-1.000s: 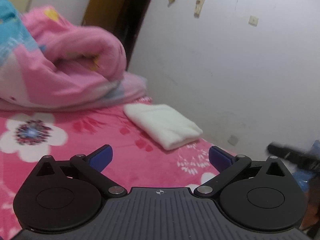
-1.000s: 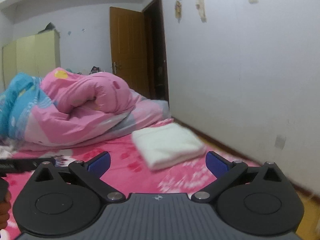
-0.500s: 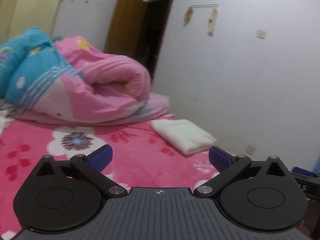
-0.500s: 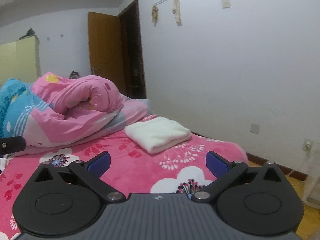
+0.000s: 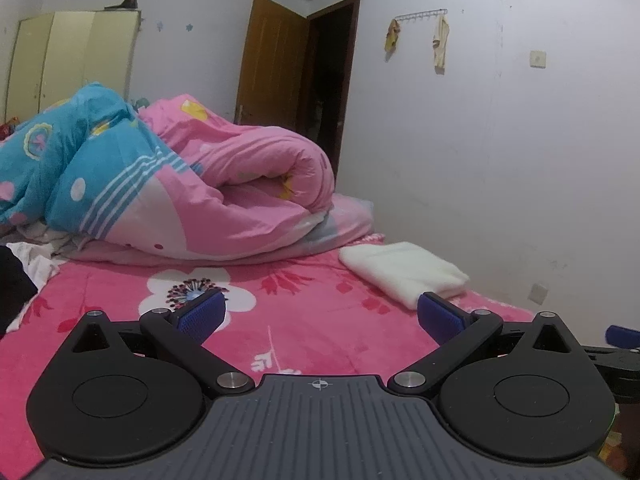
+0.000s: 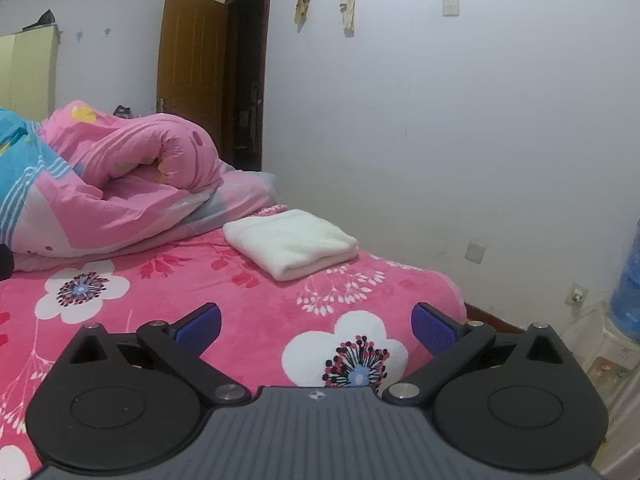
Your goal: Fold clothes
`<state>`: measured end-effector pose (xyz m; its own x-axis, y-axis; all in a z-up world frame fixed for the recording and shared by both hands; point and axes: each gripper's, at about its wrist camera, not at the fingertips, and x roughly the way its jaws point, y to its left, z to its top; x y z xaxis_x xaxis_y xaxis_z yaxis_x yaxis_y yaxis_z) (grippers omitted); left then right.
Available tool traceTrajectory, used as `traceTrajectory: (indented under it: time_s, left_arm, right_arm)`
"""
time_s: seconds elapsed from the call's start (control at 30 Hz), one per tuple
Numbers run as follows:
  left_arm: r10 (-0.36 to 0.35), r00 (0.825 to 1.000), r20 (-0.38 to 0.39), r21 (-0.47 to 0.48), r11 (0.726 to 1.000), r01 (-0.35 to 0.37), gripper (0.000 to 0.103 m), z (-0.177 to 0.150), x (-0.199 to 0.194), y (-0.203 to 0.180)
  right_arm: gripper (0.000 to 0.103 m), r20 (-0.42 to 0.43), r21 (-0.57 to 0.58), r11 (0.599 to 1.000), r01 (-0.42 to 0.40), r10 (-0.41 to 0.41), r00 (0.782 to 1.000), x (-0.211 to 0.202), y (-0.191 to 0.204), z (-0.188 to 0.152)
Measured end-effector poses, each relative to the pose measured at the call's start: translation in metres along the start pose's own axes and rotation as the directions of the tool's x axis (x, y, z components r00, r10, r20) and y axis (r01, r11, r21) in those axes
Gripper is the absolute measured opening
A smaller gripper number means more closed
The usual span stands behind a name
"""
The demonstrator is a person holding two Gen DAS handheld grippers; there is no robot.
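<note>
Left wrist view: the left gripper [image 5: 319, 317] sits at bottom centre, jaws spread wide, nothing between the blue pads [image 5: 202, 314].
Right wrist view: the right gripper [image 6: 317, 327] fills the lower frame the same way, released and empty; one pad [image 6: 434, 329] shows at lower right.
Other tool: a dark bar with a blue tip at the right edge of the left view is probably part of the right gripper; too little shows to be sure.
Bed [image 6: 256, 304]: pink flowered blanket spreads across the middle and lower frame in both views, directly ahead of both grippers, which hang above it without touching.
Towel [image 6: 291, 243]: a cream folded piece lies flat on the blanket at centre frame in the right view, right of centre [image 5: 402, 270] in the left view, near the wall-side edge, well apart from both grippers.
Quilt [image 5: 224, 196]: a pink and blue heap at middle left, behind the towel, just beside it.
Loose cloth [image 5: 34, 258]: white and dark fabric at the left edge of the left view, unfolded as far as shows.
Progress: one piece looks folded and set down; judging by the loose fabric at left, more may wait.
Next: likely a reach left for another garment.
</note>
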<state>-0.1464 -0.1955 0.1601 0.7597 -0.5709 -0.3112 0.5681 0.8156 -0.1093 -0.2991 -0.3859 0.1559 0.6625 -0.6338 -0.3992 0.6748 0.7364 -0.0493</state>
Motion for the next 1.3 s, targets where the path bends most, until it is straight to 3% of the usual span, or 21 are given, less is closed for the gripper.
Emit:
traceTrajectory:
  time_s: [0.13,0.47,0.87,1.3]
  left_arm:
    - [0.002,1.000,0.004,0.026,1.000,-0.003,0.103,-0.003,0.001,-0.005]
    - [-0.031,0.999,-0.024,0.023,0.999,0.031,0.103,-0.007,0.003,-0.011]
    - [-0.071,0.994,-0.084,-0.003,0.997,0.071,0.103,-0.014,0.007,-0.009]
    - [-0.065,0.991,-0.117,0.009,0.998,0.067,0.103,-0.020,0.013,-0.013]
  right_arm:
    - [0.103,0.019,-0.023,0.999,0.037,-0.036,0.999,-0.001,0.008,-0.003]
    - [0.103,0.027,-0.020,0.999,0.028,-0.027,0.999,0.000,0.010,0.001]
    - [0.103,0.000,0.032,0.998,0.047,-0.047,0.999,0.005,0.008,0.000]
    - [0.103,-0.018,0.037,0.998,0.048,-0.048,0.999,0.007,0.007,-0.002]
